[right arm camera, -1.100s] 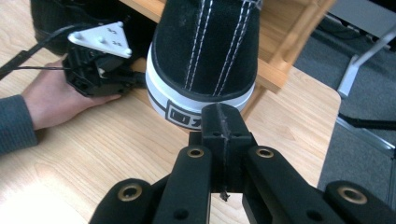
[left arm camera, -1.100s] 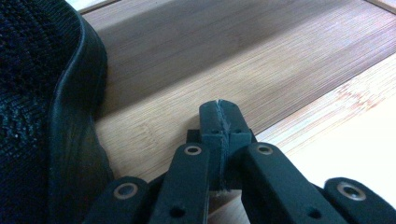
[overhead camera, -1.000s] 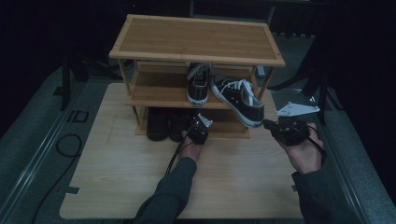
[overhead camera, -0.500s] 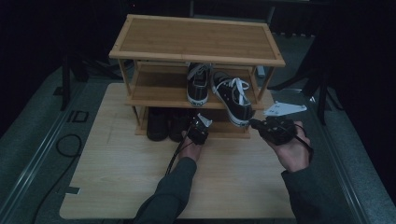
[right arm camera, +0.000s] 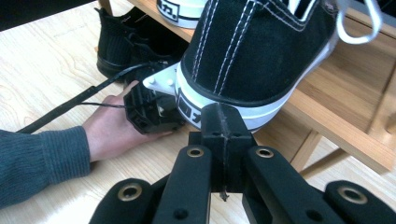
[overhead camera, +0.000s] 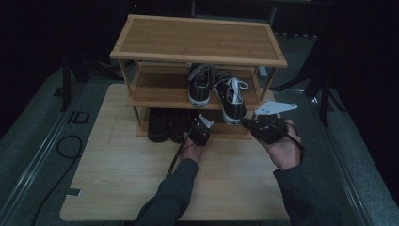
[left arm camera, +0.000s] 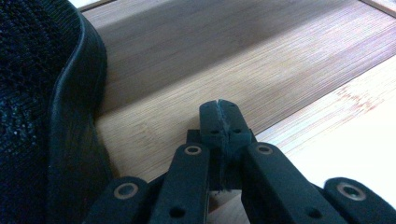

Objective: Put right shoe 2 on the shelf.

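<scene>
Now the wooden shoe rack (overhead camera: 141, 101) holds 2 black-and-white sneakers on its middle shelf; the right sneaker (overhead camera: 231, 99) overhangs the front edge, heel toward the person, toe pointing back. Dark shoes (overhead camera: 160, 126) fill the bottom shelf. Right gripper (overhead camera: 245, 123), clenched empty, sits at that heel; left gripper (overhead camera: 199, 128), clenched empty, rests at the bottom shelf's edge.

We see a light wooden table (overhead camera: 117, 179) on grey carpeted floor (overhead camera: 33, 141). At twelve o'clock the room falls into darkness, with black stand legs (overhead camera: 324, 89) at two o'clock. A dark cable (overhead camera: 61, 141) loops at nine o'clock.
</scene>
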Tool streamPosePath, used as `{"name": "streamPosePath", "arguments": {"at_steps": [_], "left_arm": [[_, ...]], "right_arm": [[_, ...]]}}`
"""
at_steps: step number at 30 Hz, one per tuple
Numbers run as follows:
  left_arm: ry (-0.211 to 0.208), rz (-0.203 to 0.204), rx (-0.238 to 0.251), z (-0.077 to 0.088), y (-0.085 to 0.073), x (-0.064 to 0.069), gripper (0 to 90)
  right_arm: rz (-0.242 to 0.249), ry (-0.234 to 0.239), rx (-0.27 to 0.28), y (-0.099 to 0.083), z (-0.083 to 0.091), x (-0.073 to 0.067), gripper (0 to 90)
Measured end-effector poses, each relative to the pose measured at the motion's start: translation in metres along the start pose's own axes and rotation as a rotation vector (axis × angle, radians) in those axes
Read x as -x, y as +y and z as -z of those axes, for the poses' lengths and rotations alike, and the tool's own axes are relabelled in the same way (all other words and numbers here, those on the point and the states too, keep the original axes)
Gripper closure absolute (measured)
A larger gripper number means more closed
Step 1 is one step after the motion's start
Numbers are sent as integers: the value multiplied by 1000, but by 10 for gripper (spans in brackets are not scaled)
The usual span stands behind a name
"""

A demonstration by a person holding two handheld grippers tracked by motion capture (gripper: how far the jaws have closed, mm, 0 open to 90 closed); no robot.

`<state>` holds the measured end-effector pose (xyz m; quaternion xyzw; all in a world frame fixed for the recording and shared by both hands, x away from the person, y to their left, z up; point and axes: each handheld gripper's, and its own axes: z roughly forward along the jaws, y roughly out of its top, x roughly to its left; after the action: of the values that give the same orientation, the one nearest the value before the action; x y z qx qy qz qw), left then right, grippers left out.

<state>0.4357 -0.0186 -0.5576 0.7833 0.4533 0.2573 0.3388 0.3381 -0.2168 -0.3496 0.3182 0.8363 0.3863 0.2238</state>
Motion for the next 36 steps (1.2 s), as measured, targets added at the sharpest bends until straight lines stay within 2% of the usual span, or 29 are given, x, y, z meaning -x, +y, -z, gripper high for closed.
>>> {"name": "streamPosePath", "arguments": {"at_steps": [2,9,16,24,31,36], "left_arm": [[0,11,9,-1,0,1,897],[9,2,0,0,0,0,898],[5,1,0,0,0,-1,898],[4,1,0,0,0,-1,898],[6,0,1,0,0,-1,898],[7,1,1,0,0,0,898]], "right_arm": [[7,5,-2,2,-2,-2,900],[7,34,10,6,-11,-6,900],[15,13,11,9,-18,-9,900],[14,17,16,12,-23,-9,900],[9,-5,18,12,-22,-4,900],[10,-1,9,12,-24,-4,900]]}}
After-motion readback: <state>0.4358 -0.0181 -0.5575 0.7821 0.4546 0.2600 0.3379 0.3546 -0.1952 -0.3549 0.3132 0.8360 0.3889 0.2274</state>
